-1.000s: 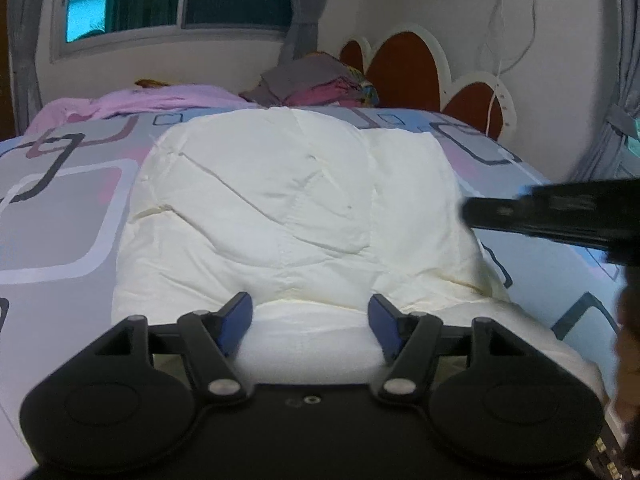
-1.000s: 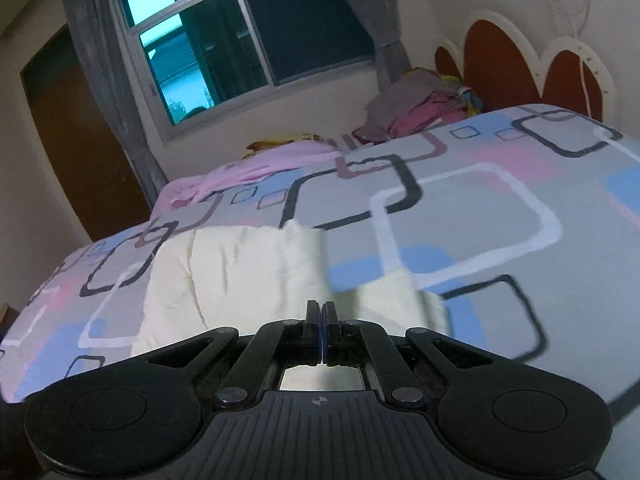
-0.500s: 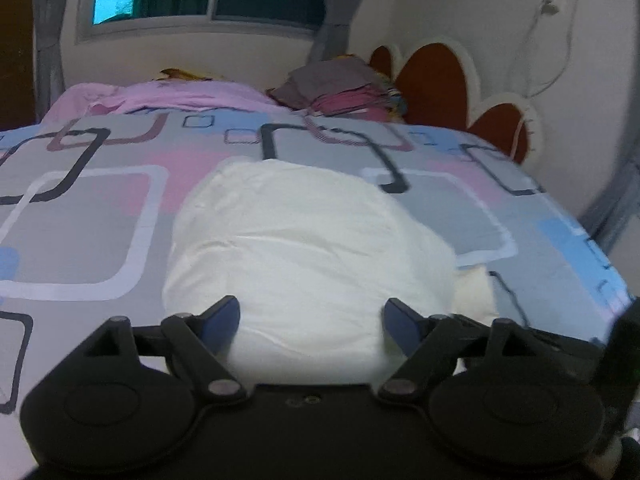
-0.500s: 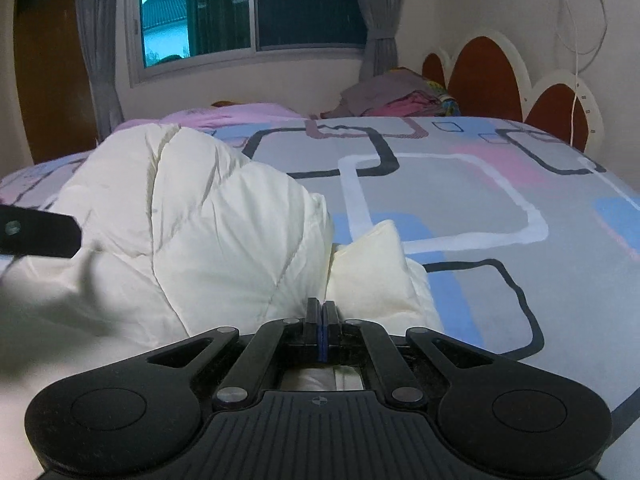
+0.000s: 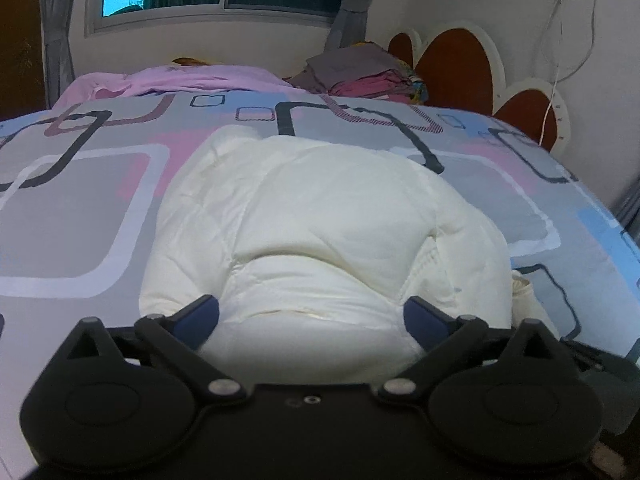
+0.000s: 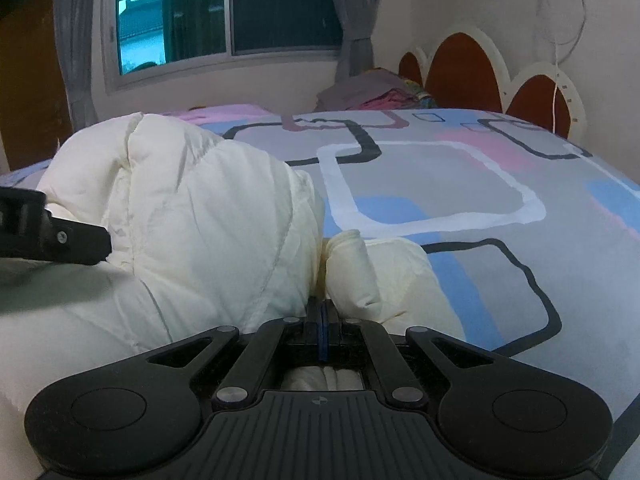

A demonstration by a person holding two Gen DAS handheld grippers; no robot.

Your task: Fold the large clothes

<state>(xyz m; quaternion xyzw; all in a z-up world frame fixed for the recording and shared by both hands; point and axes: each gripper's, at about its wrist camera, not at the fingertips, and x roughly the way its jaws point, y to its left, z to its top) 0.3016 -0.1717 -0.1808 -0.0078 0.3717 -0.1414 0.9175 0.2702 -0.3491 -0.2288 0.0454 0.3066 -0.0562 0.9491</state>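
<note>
Bed [image 5: 80,208], patterned sheet. Cream puffy coat [image 5: 320,216] lies bunched mid-bed, partly folded. Left hand-held gripper [image 5: 312,314]: jaws opening wide, coat's near fold between them, pads not pressing. Right hand-held gripper [image 6: 322,320]: clamped shut, apparently pinching the coat's edge beside the cuff [image 6: 348,264]. Judgement: keep the right pinch firm, pull level, press air out before creasing.
</note>
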